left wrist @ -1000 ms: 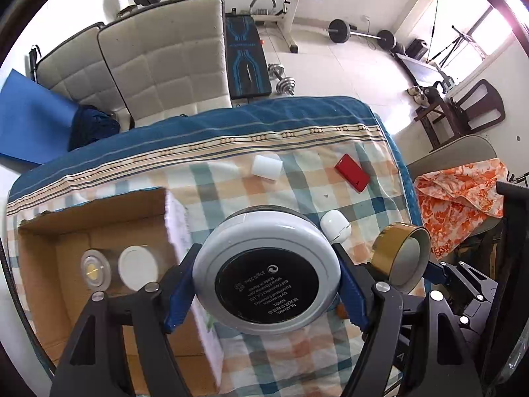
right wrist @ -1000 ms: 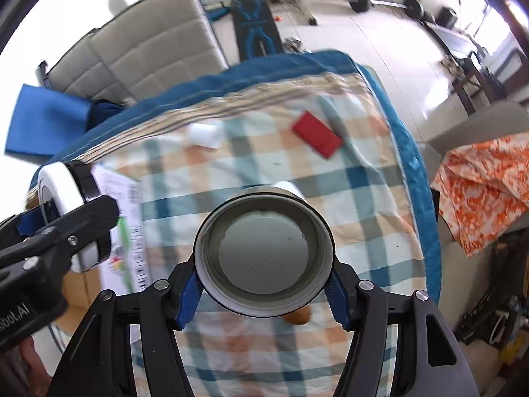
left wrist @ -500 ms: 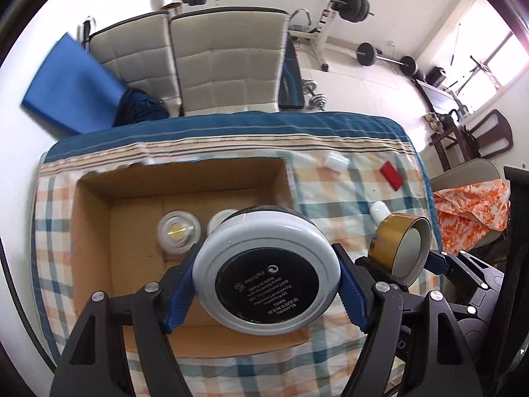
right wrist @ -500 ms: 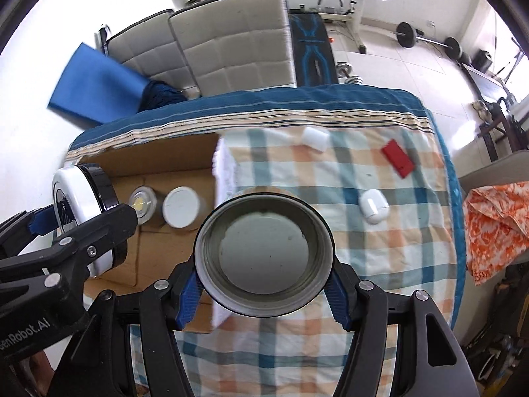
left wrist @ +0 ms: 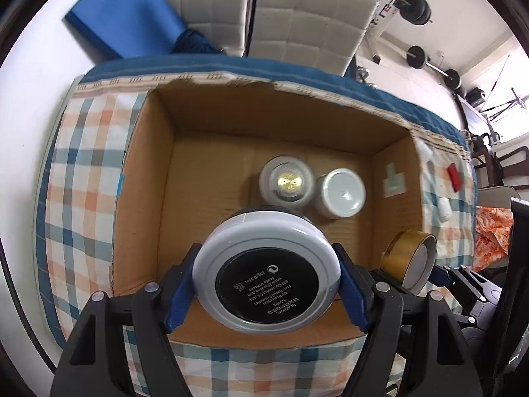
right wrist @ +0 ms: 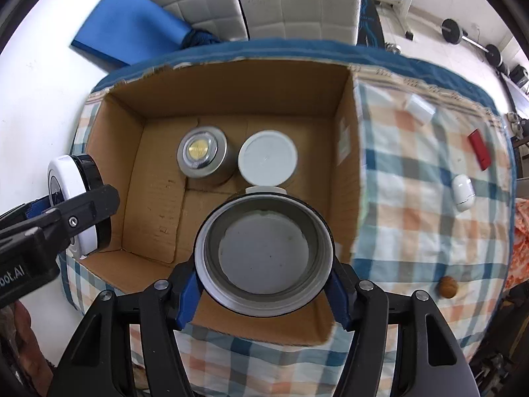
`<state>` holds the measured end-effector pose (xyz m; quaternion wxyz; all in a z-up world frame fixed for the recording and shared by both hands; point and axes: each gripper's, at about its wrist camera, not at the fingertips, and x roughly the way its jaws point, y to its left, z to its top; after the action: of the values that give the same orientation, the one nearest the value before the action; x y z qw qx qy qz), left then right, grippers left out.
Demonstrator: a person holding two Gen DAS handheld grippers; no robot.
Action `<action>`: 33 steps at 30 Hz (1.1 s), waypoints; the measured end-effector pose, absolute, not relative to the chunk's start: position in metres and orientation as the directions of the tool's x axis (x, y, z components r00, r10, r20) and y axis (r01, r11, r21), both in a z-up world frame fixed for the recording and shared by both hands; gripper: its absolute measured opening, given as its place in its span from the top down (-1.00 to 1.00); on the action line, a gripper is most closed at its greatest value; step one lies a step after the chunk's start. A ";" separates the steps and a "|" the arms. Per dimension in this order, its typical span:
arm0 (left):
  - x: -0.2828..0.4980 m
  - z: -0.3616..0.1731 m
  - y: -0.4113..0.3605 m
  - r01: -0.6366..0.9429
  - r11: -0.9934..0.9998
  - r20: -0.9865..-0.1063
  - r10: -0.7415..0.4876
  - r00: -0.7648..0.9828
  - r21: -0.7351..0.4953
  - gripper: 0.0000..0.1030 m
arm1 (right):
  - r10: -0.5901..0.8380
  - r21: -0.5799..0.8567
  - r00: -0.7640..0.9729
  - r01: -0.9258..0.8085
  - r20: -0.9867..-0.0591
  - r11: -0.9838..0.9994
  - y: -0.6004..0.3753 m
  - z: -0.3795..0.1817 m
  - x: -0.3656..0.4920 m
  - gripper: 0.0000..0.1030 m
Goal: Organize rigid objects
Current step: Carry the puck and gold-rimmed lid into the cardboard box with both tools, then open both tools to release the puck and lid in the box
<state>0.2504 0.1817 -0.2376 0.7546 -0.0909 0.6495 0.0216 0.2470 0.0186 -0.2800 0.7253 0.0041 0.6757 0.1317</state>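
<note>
My left gripper (left wrist: 266, 284) is shut on a round white compact with a black label (left wrist: 266, 273), held above the near part of an open cardboard box (left wrist: 145, 178). My right gripper (right wrist: 263, 264) is shut on a gold-sided round tin (right wrist: 263, 254), also seen in the left wrist view (left wrist: 408, 259), held over the box's (right wrist: 347, 152) near right side. Inside the box stand a silver jar with a gold centre (left wrist: 286, 180) (right wrist: 201, 155) and a white-lidded jar (left wrist: 340, 193) (right wrist: 267, 158).
On the checked tablecloth (right wrist: 413, 205) right of the box lie a white block (right wrist: 420, 110), a red flat case (right wrist: 478, 149), a white earbud case (right wrist: 463, 193) and a small brown nut (right wrist: 448, 286). Grey chairs (right wrist: 291, 3) and gym weights stand behind the table.
Both grippers have moved left with their objects, from over the tablecloth to above the open box. The box now fills the middle of both views.
</note>
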 end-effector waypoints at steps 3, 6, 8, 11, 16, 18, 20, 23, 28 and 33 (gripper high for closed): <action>0.255 -0.259 0.196 -0.166 0.980 -0.989 -0.088 0.120 -0.107 -0.42 | 0.191 0.186 0.012 -0.170 -0.981 0.968 0.028 -0.307 0.250 -0.27; 0.265 -0.283 0.207 -0.176 0.979 -0.993 -0.084 0.088 -0.098 -0.42 | 0.185 0.187 -0.024 -0.150 -0.982 0.971 0.034 -0.329 0.252 -0.28; 0.273 -0.296 0.213 -0.183 0.979 -0.994 -0.082 0.072 -0.094 -0.42 | 0.180 0.185 -0.047 -0.138 -0.983 0.973 0.038 -0.343 0.253 -0.28; 0.287 -0.315 0.219 -0.189 0.978 -0.995 -0.080 0.052 -0.088 -0.42 | 0.168 0.176 -0.071 -0.127 -0.983 0.976 0.043 -0.359 0.256 -0.28; 0.308 -0.340 0.221 -0.172 0.984 -0.998 -0.051 0.019 -0.054 -0.42 | 0.161 0.171 -0.106 -0.094 -0.981 0.981 0.047 -0.384 0.264 -0.28; 0.314 -0.346 0.220 -0.162 0.986 -0.999 -0.042 0.009 -0.043 -0.42 | 0.147 0.157 -0.113 -0.084 -0.983 0.984 0.048 -0.391 0.267 -0.28; 0.318 -0.353 0.220 -0.157 0.987 -0.999 -0.033 -0.004 -0.032 -0.42 | 0.137 0.148 -0.124 -0.078 -0.983 0.986 0.048 -0.397 0.269 -0.28; 0.321 -0.362 0.220 -0.156 0.988 -0.999 -0.025 -0.020 -0.022 -0.42 | 0.109 0.118 -0.126 -0.064 -0.986 0.991 0.048 -0.404 0.273 -0.28; 0.320 -0.369 0.220 -0.164 0.986 -0.999 -0.038 -0.033 -0.032 -0.42 | 0.094 0.100 -0.141 -0.034 -0.985 0.994 0.047 -0.413 0.273 -0.29; 0.320 -0.372 0.220 -0.168 0.985 -0.998 -0.040 -0.039 -0.033 -0.43 | 0.071 0.075 -0.153 -0.018 -0.986 0.997 0.047 -0.417 0.276 -0.29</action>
<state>0.3199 0.2196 -0.3715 0.6893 -0.0723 0.7194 0.0465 0.2760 0.0470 -0.4168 0.6507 0.0175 0.7584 0.0345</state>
